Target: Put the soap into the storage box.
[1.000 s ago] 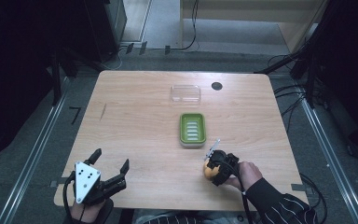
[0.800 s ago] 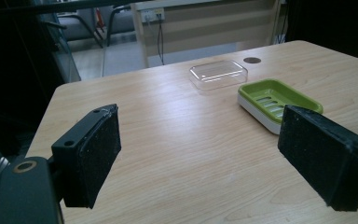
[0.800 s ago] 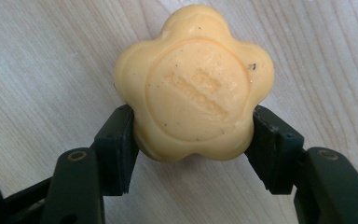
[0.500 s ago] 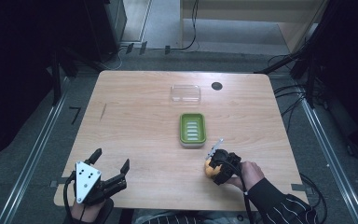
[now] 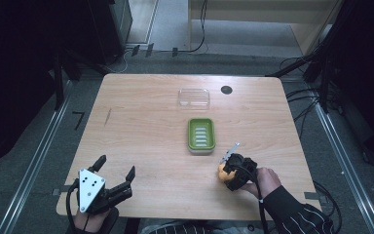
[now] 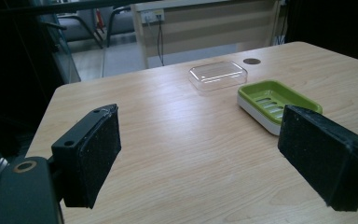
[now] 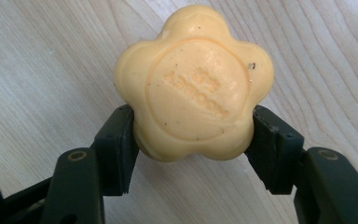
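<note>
Near the right front edge of the surface, the right gripper holds a flower-shaped yellow soap between its fingers, which press on two opposite lobes. The soap sits low over the wood, just near-right of the green soap dish. Whether it rests on the wood or is lifted clear cannot be told. A clear lid lies beyond the dish, toward the far edge and apart from it, next to a small dark disc set in the wood. At the near left corner the left gripper hovers idle, its fingers spread wide with nothing between them.

Judged risks, should the soap be carried to the dish:
(a) Slip. The fingers bear on curved, smooth lobes rather than flat faces, and contact falls on the lower half of the bar. A quick swing or a tilt of the hand could let the soap rotate or squirt out forward.
(b) Marring. Soap is soft, so a harder squeeze to prevent slipping would likely dent the lobes.
(c) Misplacement. The dish is light and has a raised rim. Arriving too low could catch the rim and push the dish toward the lid, or leave the soap propped on the edge instead of flat on the slotted floor.
(d) Early release. Letting go from too high may make the bar bounce out of the shallow tray.
</note>
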Demonstrator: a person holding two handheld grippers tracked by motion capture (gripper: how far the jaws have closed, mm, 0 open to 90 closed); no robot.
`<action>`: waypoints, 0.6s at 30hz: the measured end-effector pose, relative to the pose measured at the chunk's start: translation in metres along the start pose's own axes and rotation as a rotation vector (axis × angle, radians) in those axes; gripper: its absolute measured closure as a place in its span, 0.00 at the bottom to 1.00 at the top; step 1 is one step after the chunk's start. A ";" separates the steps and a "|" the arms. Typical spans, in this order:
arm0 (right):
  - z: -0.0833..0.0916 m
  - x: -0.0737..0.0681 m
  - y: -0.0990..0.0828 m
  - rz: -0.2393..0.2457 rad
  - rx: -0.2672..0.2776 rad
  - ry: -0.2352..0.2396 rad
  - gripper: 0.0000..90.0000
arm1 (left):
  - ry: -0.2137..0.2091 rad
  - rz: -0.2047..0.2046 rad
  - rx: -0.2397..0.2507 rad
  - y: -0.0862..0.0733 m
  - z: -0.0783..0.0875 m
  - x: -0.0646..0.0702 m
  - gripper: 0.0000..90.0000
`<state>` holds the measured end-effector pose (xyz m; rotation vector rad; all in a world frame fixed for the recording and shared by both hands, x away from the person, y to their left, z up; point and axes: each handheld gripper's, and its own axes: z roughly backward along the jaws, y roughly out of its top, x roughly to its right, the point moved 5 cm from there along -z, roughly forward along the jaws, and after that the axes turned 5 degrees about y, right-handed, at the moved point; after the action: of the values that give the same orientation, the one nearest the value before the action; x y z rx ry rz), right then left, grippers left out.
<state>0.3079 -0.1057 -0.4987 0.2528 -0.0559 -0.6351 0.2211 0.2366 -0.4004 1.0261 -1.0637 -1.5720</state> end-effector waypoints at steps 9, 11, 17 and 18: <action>0.004 0.007 0.001 0.006 0.018 -0.017 0.45 | 0.001 -0.001 0.000 0.000 0.000 0.000 0.15; 0.006 0.008 0.001 0.000 0.020 -0.020 0.45 | 0.002 0.000 0.000 0.000 0.000 0.000 0.15; 0.007 0.011 0.004 0.008 0.028 -0.028 0.45 | 0.000 0.001 -0.001 0.000 0.000 0.000 0.15; 0.007 0.011 0.004 0.001 0.028 -0.030 0.45 | 0.000 0.001 -0.001 0.000 0.000 0.000 0.15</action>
<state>0.3180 -0.1107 -0.4910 0.2704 -0.0933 -0.6378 0.2210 0.2370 -0.4005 1.0249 -1.0627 -1.5715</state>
